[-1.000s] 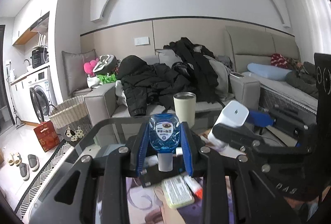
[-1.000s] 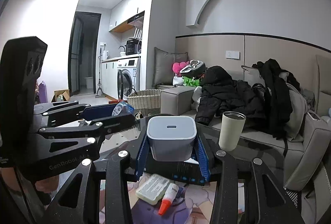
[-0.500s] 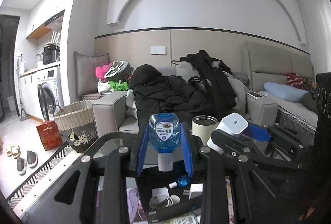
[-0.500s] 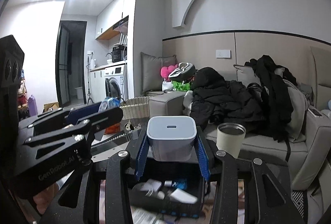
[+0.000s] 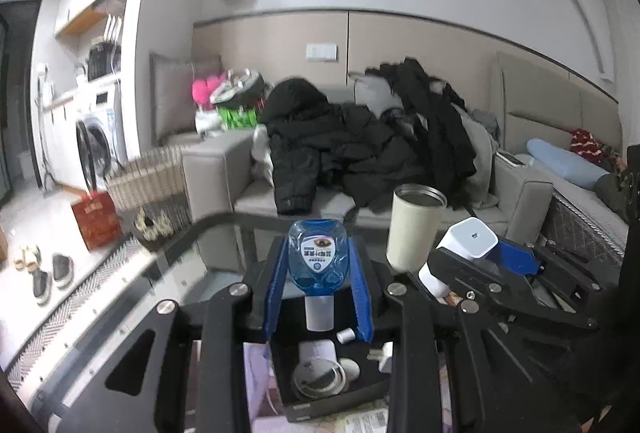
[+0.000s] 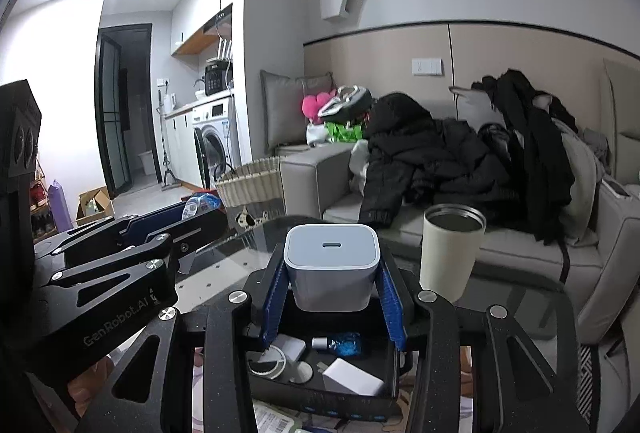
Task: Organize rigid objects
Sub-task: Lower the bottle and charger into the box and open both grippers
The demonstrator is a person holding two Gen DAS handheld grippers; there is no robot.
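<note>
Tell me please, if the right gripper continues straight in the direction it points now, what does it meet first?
Probably the far wall of the black box under the right gripper, or, passing over it, bare glass table; depth is unclear. The cream tumbler stands right of that line.

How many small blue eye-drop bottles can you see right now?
2: one clamped in the left gripper, the small blue eye-drop bottle; another lying inside the black open box at. Others may be hidden.

Left claw [image 5: 319, 275] tight on blue bottle [image 5: 317, 258]; black box [image 5: 332, 373] below, contents perhaps chargers.
</note>
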